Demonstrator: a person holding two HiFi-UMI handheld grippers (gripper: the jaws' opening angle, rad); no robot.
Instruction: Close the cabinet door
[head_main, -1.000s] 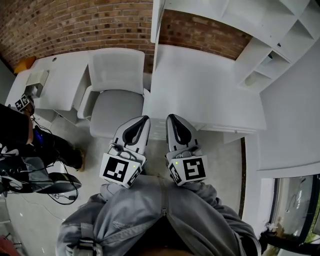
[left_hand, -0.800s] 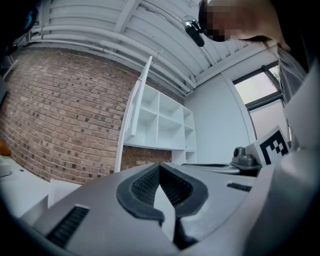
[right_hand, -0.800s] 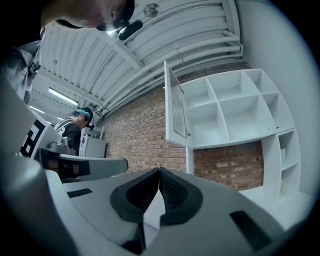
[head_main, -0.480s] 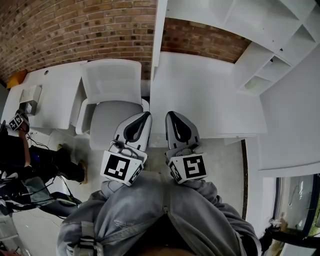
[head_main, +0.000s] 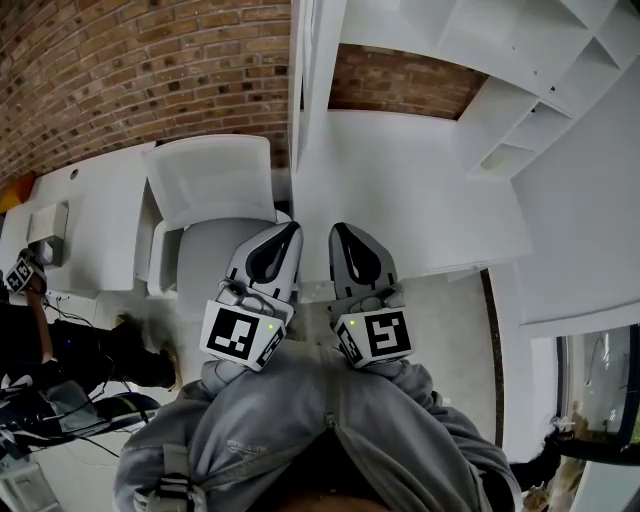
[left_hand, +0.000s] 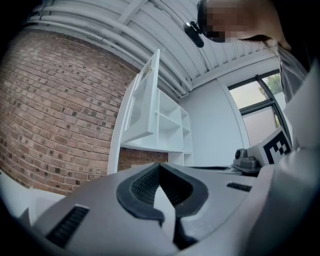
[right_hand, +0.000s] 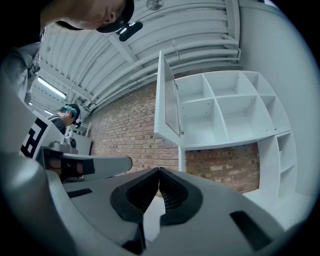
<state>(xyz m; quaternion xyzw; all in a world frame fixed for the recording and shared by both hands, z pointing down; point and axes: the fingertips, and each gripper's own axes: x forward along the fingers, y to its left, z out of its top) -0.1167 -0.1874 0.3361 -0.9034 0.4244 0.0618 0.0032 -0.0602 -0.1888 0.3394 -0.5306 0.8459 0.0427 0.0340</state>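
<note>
The white cabinet door (right_hand: 167, 100) stands open, swung out from the wall cabinet (right_hand: 225, 110) with its bare shelf compartments. In the head view the door (head_main: 303, 70) shows edge-on, straight ahead and above both grippers. The left gripper view shows the door (left_hand: 145, 95) from its outer side. My left gripper (head_main: 291, 230) and right gripper (head_main: 338, 231) are held side by side in front of my body, pointing at the desk edge, well short of the door. The jaws of both are shut with nothing between them.
A white desk (head_main: 400, 190) lies under the cabinet, with a white chair (head_main: 210, 210) to its left and another white desk (head_main: 90, 220) beyond that. A second person (head_main: 40, 345) sits at the far left. The brick wall (head_main: 150, 70) runs behind. A window (head_main: 595, 380) is at the right.
Both grippers and I have moved forward toward the desk and wall. The open door's edge now reaches further down the view, and the chair has slid lower left. Jaws unchanged.
</note>
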